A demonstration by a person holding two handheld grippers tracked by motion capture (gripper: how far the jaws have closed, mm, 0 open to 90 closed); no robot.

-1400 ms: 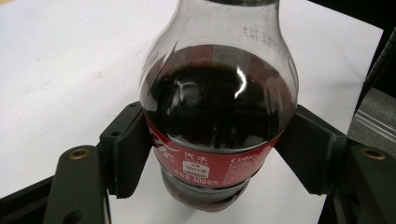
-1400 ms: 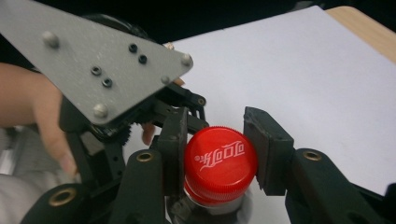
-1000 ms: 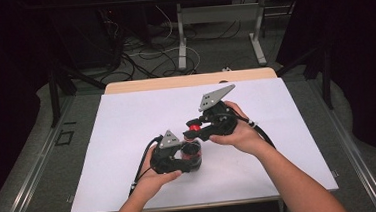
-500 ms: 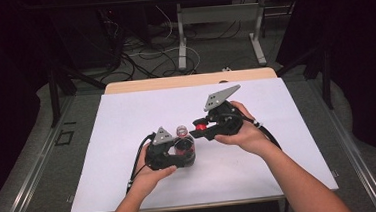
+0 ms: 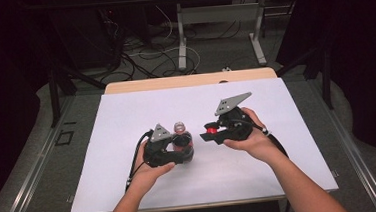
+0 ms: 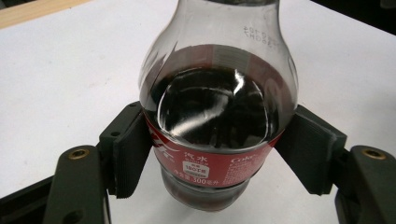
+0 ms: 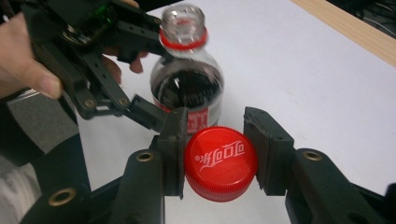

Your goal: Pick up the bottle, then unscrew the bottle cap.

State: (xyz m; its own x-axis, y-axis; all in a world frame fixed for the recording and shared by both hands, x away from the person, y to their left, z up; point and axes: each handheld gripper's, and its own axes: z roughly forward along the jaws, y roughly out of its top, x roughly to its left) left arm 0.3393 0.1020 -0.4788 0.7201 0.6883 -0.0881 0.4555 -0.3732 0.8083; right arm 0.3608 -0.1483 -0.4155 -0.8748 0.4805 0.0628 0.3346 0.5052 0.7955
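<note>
A small cola bottle [image 6: 217,107] with a red label and dark drink stands upright on the white sheet [image 5: 122,120]. My left gripper [image 6: 217,149] is shut on its body, with a pad [image 6: 130,154] pressing on each side. In the high view the bottle [image 5: 180,130] rises just past the left gripper [image 5: 183,146], and its mouth is uncapped. My right gripper [image 7: 217,149] is shut on the red screw cap [image 7: 219,163], held a short way to the right of the bottle [image 7: 187,79]. The same cap [image 5: 210,129] shows in the high view at the tip of the right gripper [image 5: 208,133].
The white sheet covers most of the wooden table [image 5: 184,80], with free room all around both hands. Beyond the far edge lie floor cables [image 5: 142,54] and the metal legs [image 5: 181,36] of another table. A black cable [image 5: 134,160] trails from the left gripper.
The right gripper has drawn away to the right with the red cap, leaving the bottle's mouth uncovered. The left gripper has kept hold of the bottle and shifted slightly left.
</note>
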